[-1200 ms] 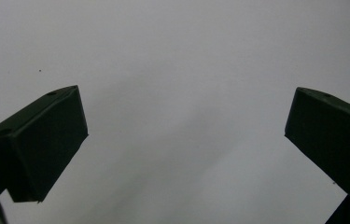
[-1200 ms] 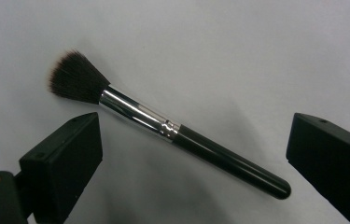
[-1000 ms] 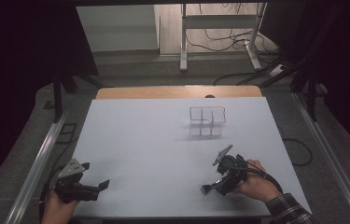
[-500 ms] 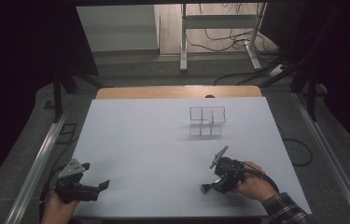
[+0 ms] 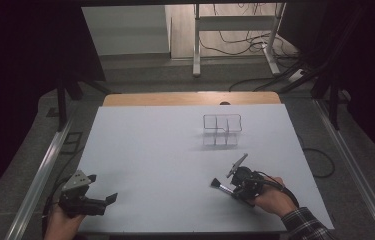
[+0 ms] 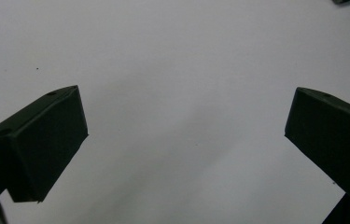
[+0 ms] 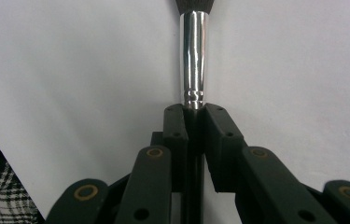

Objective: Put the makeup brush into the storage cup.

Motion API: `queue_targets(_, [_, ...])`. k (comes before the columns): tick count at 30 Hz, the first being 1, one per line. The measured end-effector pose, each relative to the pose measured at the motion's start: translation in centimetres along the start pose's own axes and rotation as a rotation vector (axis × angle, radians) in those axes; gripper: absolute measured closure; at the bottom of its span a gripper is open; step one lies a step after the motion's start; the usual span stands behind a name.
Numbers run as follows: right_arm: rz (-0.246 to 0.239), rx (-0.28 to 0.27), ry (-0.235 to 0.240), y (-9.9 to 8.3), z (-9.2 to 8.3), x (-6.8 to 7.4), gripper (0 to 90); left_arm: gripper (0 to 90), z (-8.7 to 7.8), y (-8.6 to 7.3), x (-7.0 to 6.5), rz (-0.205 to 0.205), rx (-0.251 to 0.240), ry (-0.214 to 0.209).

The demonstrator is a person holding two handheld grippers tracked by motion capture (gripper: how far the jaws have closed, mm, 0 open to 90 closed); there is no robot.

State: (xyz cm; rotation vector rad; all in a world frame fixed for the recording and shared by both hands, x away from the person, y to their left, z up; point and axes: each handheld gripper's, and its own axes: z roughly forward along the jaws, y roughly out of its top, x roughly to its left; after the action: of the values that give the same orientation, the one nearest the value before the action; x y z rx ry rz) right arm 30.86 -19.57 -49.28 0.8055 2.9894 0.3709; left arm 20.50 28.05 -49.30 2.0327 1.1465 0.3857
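Firmly, right gripper (image 7: 193, 112) clamps brush (image 7: 194, 56); left gripper (image 6: 186, 126) gapes.

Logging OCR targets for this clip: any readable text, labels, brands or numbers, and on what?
None readable. No print on the white table, the clear organizer, the brush held in the right tool, or the open left tool.
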Motion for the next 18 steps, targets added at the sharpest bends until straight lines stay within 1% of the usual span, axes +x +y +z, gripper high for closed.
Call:
queue_targets(4, [0.007,-0.009,-0.003,-0.2,-0.2,-0.2,78.9,0.0,0.0,0.0,0.0,0.000,-0.002,0.000])
queue_targets(7, [0.023,-0.034,0.000,-0.5,-0.4,-0.4,78.9,0.0,0.0,0.0,0.0,0.001,-0.001,0.001])
queue_targets(11, [0.038,-0.054,-0.004,-0.8,-0.7,-0.6,78.9,0.0,0.0,0.0,0.0,0.002,0.000,0.001])
queue_targets(15, [0.047,-0.069,0.003,-1.0,-0.9,-0.7,78.9,0.0,0.0,0.0,0.0,0.004,0.000,0.002])
queue_targets(18, [0.049,-0.081,-0.003,-1.1,-1.1,-0.7,78.9,0.0,0.0,0.0,0.0,0.004,0.001,0.002])
